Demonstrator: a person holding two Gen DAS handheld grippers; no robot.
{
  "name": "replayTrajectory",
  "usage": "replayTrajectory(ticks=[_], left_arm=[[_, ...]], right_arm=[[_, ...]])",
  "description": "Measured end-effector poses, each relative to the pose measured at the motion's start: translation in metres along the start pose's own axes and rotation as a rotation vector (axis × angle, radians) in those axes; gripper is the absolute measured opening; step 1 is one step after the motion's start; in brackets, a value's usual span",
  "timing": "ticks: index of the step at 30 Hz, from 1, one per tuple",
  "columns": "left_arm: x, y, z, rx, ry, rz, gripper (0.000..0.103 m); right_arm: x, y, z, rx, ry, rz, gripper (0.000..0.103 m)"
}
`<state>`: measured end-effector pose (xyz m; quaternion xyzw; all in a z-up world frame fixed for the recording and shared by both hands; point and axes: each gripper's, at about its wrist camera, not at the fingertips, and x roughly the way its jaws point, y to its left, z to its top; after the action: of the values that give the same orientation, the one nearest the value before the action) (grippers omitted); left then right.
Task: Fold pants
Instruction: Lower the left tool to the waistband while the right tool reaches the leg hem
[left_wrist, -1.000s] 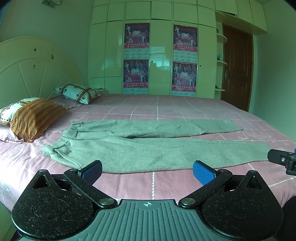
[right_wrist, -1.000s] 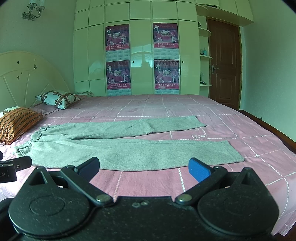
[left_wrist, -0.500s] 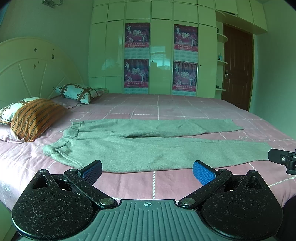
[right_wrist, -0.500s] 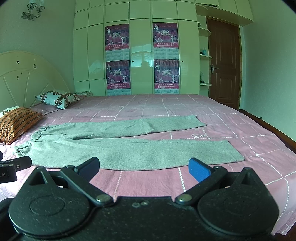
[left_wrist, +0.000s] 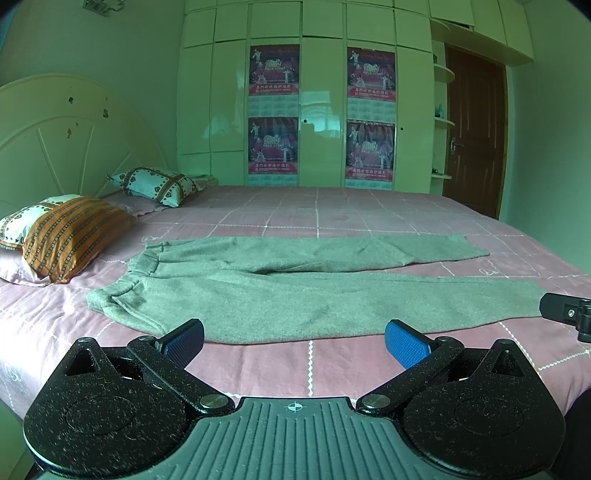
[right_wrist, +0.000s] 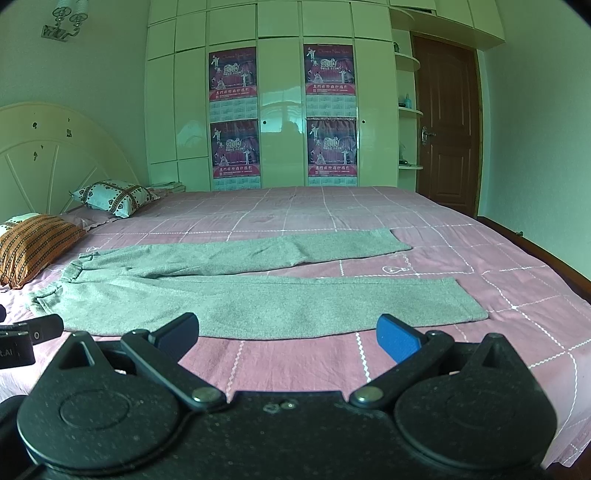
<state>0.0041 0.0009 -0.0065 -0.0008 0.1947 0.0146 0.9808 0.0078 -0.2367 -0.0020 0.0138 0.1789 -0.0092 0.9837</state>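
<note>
Grey pants (left_wrist: 295, 291) (right_wrist: 236, 295) lie flat on the pink checked bed (left_wrist: 332, 218) (right_wrist: 443, 354), waistband to the left, both legs spread apart toward the right. My left gripper (left_wrist: 293, 338) stands open just short of the near leg, close to the waist end, with nothing between its blue pads. My right gripper (right_wrist: 288, 332) is open too, in front of the near leg's middle and cuff end. Each gripper shows as a black tip at the edge of the other's view.
An orange striped pillow (left_wrist: 70, 236) and a heart-patterned pillow (left_wrist: 155, 184) lie at the headboard (left_wrist: 62, 144) on the left. A wardrobe with posters (left_wrist: 321, 110) and a brown door (left_wrist: 474, 133) stand beyond the bed.
</note>
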Motion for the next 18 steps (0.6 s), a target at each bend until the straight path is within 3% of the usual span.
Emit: replayTrajectory(ticks=[6, 10, 18], left_arm=[[0.020, 0.011, 0.003, 0.012, 0.006, 0.033, 0.103], [0.043, 0.022, 0.003, 0.036, 0.025, 0.070, 0.103], [0.102, 0.055, 0.004, 0.007, 0.133, 0.110, 0.103]], right_arm=[[0.011, -0.009, 0.005, -0.001, -0.027, 0.001, 0.097], [0.038, -0.036, 0.010, 0.103, 0.019, -0.034, 0.097], [0.077, -0.070, 0.019, 0.174, 0.062, -0.067, 0.097]])
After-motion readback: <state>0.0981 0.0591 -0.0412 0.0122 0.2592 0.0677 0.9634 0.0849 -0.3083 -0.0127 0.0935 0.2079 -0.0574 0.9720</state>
